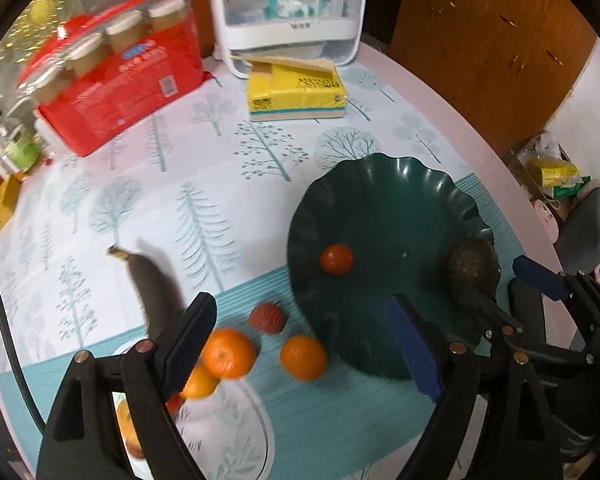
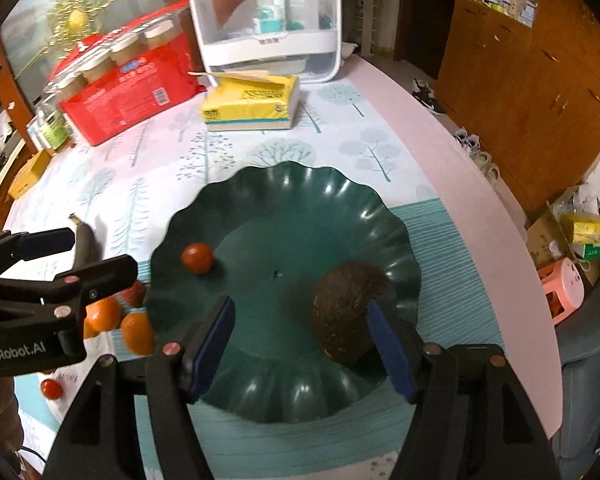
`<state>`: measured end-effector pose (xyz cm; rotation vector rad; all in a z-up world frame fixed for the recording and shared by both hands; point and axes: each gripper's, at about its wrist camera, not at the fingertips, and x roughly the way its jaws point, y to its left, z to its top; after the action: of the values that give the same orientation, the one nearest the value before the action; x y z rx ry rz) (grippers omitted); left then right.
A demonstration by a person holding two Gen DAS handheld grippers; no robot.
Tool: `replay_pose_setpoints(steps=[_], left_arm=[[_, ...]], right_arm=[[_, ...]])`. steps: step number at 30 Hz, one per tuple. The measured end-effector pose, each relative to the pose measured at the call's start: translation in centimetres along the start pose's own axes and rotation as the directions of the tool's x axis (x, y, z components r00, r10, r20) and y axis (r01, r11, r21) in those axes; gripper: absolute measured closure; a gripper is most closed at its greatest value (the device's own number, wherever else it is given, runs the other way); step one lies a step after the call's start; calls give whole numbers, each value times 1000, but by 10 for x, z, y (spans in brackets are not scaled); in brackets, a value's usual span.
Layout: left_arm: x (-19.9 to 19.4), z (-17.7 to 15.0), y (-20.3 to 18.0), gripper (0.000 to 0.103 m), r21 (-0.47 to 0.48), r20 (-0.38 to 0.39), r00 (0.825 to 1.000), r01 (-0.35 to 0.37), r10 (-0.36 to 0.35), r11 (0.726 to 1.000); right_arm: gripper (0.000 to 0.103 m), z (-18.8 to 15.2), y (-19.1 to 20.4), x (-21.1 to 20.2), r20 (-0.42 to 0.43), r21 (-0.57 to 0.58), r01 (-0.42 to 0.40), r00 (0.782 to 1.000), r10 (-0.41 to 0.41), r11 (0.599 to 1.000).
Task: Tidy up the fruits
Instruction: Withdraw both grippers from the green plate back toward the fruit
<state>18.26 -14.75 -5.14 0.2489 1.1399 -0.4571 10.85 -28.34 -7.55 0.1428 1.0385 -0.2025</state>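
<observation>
**Tree-print worktop: fruit waits left of the green bowl**

Wooden cabinets line the far wall; near them a worktop (image 1: 204, 152) under a pale cloth printed with trees carries a red multipack of jars (image 1: 112, 80), a yellow tissue pack (image 1: 296, 94) and a white clear-fronted organiser (image 1: 288, 12); clutter and a pink stool sit on the floor beyond the edge;

a scalloped dark green bowl (image 1: 380, 184) already holds a small red tomato (image 1: 337, 259) and an avocado (image 2: 346, 312); the loose fruit lies outside it, to its left: two oranges (image 1: 228, 353) side by side, a third partly hidden under a finger, a small red apple-like fruit (image 1: 267, 318) just beyond them, and a dark banana (image 1: 150, 284) further left, its long axis running away from the camera, stem end far;

the left gripper (image 1: 304, 344) hangs over this cluster with jaws wide apart and nothing between the pads, so it looks the nearer hand for the next pick; the closest orange sits just inside its left finger, the other nearer the middle of the gap; the picture is blurred with motion;

the right gripper (image 2: 304, 344) hovers over the bowl, jaws apart too; the avocado lies against the inner side of its right finger, though the pads do not appear to clamp it; another small tomato (image 2: 51, 388) rests on the cloth low at the left of the right wrist view
</observation>
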Motion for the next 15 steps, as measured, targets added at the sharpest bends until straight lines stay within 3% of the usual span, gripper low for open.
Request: replay_pose_setpoints(steps=[9, 15], left_arm=[[-61, -42, 32, 13, -142, 50, 999, -4, 12, 990], [-101, -72, 53, 13, -203, 98, 992, -59, 80, 977]], right_arm=[[34, -11, 23, -40, 44, -95, -46, 998, 50, 994], [34, -16, 43, -64, 69, -160, -88, 993, 100, 983]])
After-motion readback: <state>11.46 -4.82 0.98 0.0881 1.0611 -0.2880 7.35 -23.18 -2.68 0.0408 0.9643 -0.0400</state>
